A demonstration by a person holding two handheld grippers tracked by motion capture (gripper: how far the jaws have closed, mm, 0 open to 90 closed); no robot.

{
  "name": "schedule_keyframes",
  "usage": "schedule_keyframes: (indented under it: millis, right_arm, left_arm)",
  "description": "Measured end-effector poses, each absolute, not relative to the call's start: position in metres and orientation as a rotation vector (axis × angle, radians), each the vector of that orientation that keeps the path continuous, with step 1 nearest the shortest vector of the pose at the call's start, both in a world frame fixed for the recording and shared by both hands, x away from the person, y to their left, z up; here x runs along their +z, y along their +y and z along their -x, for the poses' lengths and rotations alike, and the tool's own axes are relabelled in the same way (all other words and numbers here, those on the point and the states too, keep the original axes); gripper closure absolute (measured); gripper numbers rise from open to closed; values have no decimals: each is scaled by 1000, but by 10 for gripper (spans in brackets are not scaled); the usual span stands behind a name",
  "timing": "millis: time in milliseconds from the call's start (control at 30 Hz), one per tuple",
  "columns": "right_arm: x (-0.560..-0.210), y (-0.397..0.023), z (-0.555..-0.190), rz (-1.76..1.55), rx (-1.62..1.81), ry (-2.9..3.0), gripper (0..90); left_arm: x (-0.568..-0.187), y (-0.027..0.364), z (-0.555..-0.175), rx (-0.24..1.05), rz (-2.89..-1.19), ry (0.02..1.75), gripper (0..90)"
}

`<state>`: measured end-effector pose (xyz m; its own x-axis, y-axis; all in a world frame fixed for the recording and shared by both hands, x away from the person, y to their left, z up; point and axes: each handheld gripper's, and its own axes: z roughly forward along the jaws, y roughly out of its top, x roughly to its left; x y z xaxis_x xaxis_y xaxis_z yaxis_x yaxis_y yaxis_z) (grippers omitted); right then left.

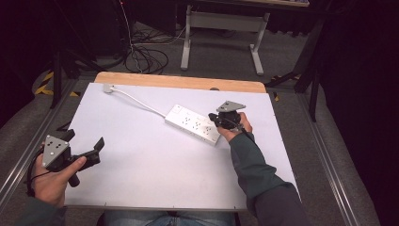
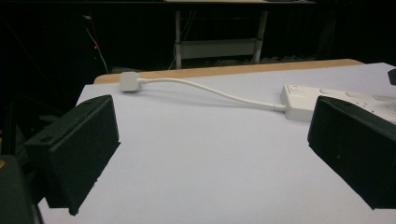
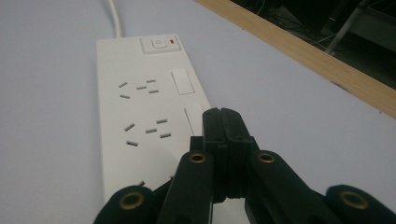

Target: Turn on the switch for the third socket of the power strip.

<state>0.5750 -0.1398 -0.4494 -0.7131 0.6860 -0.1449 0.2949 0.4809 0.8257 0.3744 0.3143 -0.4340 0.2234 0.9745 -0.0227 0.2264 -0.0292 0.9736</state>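
The right gripper (image 3: pixel 222 116) covers the near end of the power strip (image 3: pixel 140 107); its cable (image 3: pixel 113 16) runs off the right gripper view's top edge.

A power strip (image 3: pixel 144 126) lies on the table (image 3: pixel 42 140) directly beneath and ahead of the right gripper (image 3: pixel 222 122), whose jaws meet over its near end. Its cord (image 2: pixel 210 89) and plug (image 2: pixel 129 82) lie beyond the left gripper (image 2: pixel 210 154), between its parted jaws.

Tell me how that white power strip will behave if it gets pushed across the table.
The power strip is a flat, rigid-looking bar lying flat, so it should slide, not tip or roll. A push near one end, where the shut right gripper is, would probably pivot it. Its floppy cord may drag and tug slightly.
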Motion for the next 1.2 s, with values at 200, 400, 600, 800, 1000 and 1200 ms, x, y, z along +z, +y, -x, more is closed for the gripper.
schedule_keyframes:
  millis: [200, 400, 600, 800, 1000, 1200]
  right_arm:
    - [-452, -138, -576, -809, 1122, 2282, 900]
    - [-454, -137, -578, -805, 1106, 2291, 900]
    - [-461, -136, -582, -807, 1071, 2314, 900]
    - [-463, -135, -585, -811, 1056, 2320, 900]
    - [-466, -134, -586, -809, 1039, 2330, 900]
    - [-467, -133, -587, -807, 1028, 2338, 900]
  left_arm:
    - [-434, 314, -374, 923, -1478, 1197, 25]
    - [-434, 314, -374, 922, -1479, 1197, 26]
    - [-434, 314, -374, 922, -1479, 1196, 26]
    - [-434, 314, -374, 920, -1480, 1193, 26]
    - [-434, 313, -374, 920, -1483, 1192, 26]
    - [-434, 313, -374, 919, -1483, 1191, 27]
